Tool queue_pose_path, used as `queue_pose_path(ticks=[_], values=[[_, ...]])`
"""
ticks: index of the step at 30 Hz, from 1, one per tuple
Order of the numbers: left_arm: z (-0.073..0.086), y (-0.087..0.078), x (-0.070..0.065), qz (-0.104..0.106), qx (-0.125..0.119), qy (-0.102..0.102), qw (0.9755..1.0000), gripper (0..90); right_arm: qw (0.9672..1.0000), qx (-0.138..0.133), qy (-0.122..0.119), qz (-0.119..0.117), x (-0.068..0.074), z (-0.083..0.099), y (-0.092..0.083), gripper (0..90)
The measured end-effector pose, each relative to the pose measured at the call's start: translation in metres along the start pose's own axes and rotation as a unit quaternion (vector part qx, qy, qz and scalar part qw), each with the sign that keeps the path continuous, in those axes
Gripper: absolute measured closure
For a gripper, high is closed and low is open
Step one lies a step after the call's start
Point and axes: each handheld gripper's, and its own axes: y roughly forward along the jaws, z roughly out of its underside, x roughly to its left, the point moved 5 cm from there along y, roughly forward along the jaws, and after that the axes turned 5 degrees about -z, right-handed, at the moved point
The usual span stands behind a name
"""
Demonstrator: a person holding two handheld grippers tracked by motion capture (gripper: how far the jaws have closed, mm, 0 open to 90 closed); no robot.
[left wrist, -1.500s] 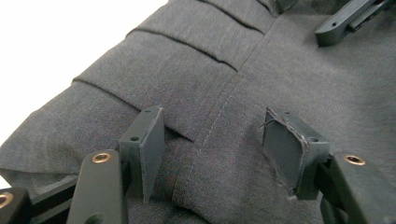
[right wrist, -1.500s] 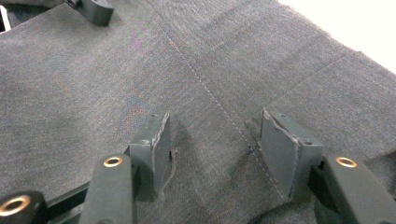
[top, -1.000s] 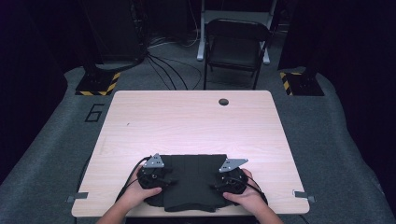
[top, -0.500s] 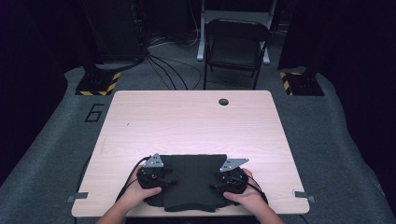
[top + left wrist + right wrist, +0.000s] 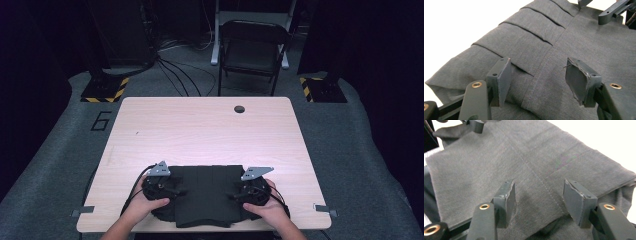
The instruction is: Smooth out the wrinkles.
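the light wooden table (image 5: 200, 130) carries a dark grey folded garment (image 5: 205, 192) at its near edge, between the person's two hands. it looks like a folding job between folds: the cloth lies flat with pleats and a stitched seam. the left gripper (image 5: 537, 77) has just been opening its jaws, which stand apart over the fabric without pinching it. the right gripper (image 5: 537, 200) also stands open above the cloth. next, each would need to close on an edge. no containers are on the table.

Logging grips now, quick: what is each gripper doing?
Left gripper: open over the dark cloth, jaws just widened.
Right gripper: open over it too.
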Motion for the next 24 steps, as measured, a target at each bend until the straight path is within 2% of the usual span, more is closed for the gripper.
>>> queue_pose_path(ticks=[3, 5, 7, 12, 17, 18, 21, 24], values=[[-0.004, -0.005, 0.000, -0.012, -0.004, -0.006, 0.9999, 37.6, 0.9998, -0.016, 0.004, 0.007, -0.002, -0.003, -0.006, 42.6], [-0.009, -0.008, 0.000, -0.022, -0.008, -0.002, 0.9997, 37.6, 0.9995, -0.026, 0.010, 0.014, -0.002, -0.005, -0.011, 42.2], [-0.013, -0.013, -0.001, -0.021, -0.004, 0.001, 0.9998, 37.6, 0.9991, -0.033, 0.014, 0.023, -0.002, -0.008, -0.017, 41.9], [-0.022, -0.027, -0.002, -0.027, -0.012, 0.008, 0.9995, 37.3, 0.9979, -0.035, -0.006, 0.053, -0.004, -0.012, -0.032, 41.8], [-0.018, -0.045, 0.006, -0.044, -0.009, 0.004, 0.9990, 37.0, 0.9969, -0.039, -0.001, 0.068, -0.010, -0.012, -0.046, 41.8], [-0.016, -0.048, 0.008, -0.047, -0.008, 0.000, 0.9989, 36.9, 0.9966, -0.041, 0.007, 0.071, -0.010, -0.012, -0.048, 41.9], [-0.011, -0.057, 0.013, -0.057, -0.011, -0.017, 0.9982, 36.9, 0.9961, -0.045, 0.016, 0.074, -0.013, -0.012, -0.053, 41.9], [-0.004, -0.064, 0.017, -0.067, -0.011, -0.025, 0.9974, 37.0, 0.9961, -0.043, 0.021, 0.075, -0.013, -0.010, -0.053, 42.0]])
